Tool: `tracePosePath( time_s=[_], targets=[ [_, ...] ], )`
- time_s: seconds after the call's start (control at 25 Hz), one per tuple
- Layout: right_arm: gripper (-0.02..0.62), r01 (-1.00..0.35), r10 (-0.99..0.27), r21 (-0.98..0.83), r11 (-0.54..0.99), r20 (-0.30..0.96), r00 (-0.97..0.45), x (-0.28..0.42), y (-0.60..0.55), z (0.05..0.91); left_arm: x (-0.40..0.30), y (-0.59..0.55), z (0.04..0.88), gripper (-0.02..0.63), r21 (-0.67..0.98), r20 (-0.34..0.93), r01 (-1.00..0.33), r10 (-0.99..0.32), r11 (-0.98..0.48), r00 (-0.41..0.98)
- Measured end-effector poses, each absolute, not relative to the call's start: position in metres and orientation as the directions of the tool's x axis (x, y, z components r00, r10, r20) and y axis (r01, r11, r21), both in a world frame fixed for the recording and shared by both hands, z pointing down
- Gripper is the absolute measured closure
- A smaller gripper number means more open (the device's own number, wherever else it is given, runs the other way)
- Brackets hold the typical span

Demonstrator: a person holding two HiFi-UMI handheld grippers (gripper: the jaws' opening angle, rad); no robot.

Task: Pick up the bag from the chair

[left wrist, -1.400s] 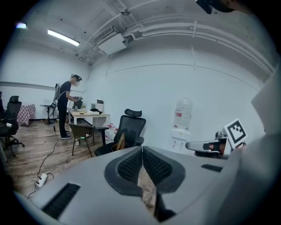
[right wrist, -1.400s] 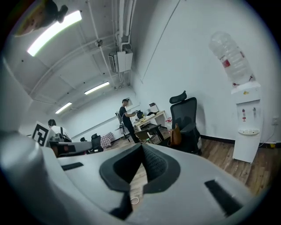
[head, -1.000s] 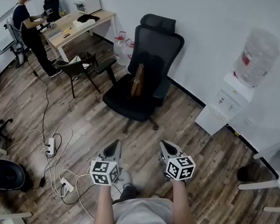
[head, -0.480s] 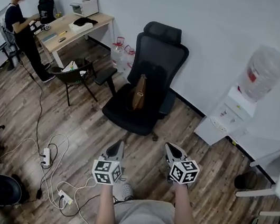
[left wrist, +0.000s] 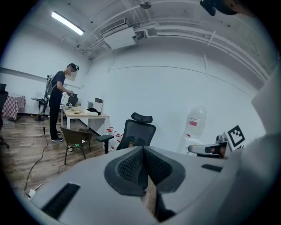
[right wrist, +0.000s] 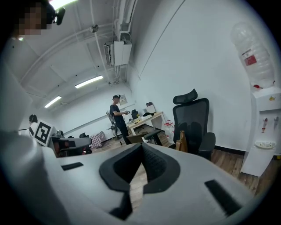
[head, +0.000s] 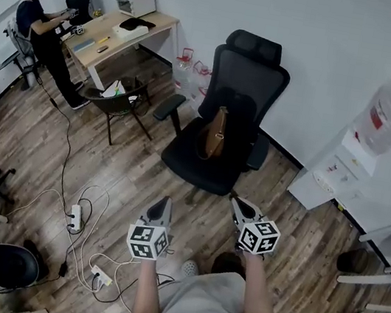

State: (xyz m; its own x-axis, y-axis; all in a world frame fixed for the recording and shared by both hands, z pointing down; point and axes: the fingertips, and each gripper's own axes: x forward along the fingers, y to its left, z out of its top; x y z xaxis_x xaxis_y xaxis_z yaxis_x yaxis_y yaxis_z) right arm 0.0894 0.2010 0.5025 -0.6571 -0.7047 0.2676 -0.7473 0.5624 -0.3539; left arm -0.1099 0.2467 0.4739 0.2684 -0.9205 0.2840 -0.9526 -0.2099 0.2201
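Observation:
A slim brown bag point(head: 217, 133) stands upright on the seat of a black office chair point(head: 244, 71) by the white wall. Both grippers are held out in front of me, short of the chair and apart from it. My left gripper point(head: 161, 204) is shut with nothing in it, and its pads meet at the tips point(left wrist: 142, 148). My right gripper point(head: 238, 201) is also shut and empty, close to the chair's base. In the right gripper view the bag point(right wrist: 181, 141) shows against the chair point(right wrist: 196, 121), beyond the closed jaws point(right wrist: 141, 146).
A water dispenser point(head: 360, 155) stands right of the chair. To the left are a small brown chair point(head: 120, 97), a wooden desk point(head: 123, 34) and a person point(head: 43, 24) standing at it. Power strips and cables point(head: 76, 217) lie on the wood floor at my left.
I have come closer to the office chair, which now sits larger and further right in the head view. Both grippers have advanced with me, still shut.

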Motion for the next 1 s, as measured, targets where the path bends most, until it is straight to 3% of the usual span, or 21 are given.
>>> tracePosePath(
  time_s=[0.48, 1.0],
  targets=[
    [0.591, -0.749, -0.695, -0.397, 0.530, 0.302, -0.652, 0.071, 0.135, 0.529, -0.128, 0.184, 0.495, 0.600, 0.222, 0.332, -0.954, -0.904, -0.203, 0.270],
    [0.591, -0.744, -0.685, -0.425, 0.516, 0.317, -0.656, 0.080, -0.029, 0.539, -0.100, 0.009, 0.488, 0.600, 0.192, 0.362, -0.948, -0.879, -0.255, 0.310]
  ],
)
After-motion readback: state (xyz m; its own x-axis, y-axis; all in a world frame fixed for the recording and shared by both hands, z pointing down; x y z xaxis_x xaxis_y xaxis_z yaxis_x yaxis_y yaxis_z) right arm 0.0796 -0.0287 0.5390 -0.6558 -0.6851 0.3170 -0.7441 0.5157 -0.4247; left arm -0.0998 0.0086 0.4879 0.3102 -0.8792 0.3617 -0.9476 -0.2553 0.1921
